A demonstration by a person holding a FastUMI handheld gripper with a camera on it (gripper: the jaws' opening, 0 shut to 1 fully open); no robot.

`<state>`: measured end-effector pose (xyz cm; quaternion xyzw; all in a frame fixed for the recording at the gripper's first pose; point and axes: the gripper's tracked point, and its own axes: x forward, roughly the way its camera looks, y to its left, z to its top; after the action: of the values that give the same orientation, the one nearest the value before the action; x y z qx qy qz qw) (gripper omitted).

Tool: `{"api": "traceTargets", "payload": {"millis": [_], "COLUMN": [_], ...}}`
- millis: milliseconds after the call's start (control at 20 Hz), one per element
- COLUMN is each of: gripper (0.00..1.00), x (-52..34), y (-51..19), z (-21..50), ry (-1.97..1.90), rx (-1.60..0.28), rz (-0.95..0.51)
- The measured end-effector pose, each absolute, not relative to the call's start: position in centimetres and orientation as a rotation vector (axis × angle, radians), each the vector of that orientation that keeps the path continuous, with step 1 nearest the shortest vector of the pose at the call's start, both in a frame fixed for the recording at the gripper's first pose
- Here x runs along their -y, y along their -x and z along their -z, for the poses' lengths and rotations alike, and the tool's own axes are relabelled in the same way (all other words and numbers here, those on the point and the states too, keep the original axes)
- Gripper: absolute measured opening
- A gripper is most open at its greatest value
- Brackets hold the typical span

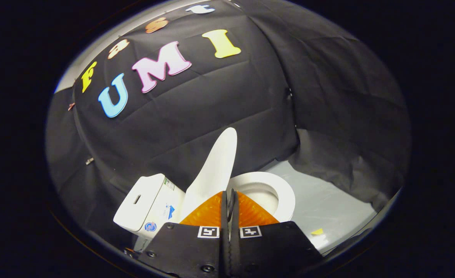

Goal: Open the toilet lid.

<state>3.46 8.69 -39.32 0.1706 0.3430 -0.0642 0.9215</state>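
Dim booth, strong fisheye warp at edges, toilet brightly lit.

Quick count: one toilet, with one lid standing up, one seat ring and one tank. One gripper, its two fingers pressed together with nothing between. One little yellow scrap on the floor.

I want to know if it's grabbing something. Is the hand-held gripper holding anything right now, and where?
Nothing is held. The hand-held gripper has its fingers pressed together with nothing between them, and the raised toilet lid stands just beyond them.
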Motion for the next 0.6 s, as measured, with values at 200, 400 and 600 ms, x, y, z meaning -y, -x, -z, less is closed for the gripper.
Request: {"api": "traceTargets", "payload": {"millis": [200,400,600], "gripper": [0.05,0.05,0.05], "x": [-12.5,-16.4,-20.7], "y": [-4.4,-5.2,-6.0], "z": [36.6,34.2,32.8], "ry": [-0.227,-0.106,0.027], "rx": [-0.658,-0.613,-0.574], "rz": [0.101,0.066,0.023]}}
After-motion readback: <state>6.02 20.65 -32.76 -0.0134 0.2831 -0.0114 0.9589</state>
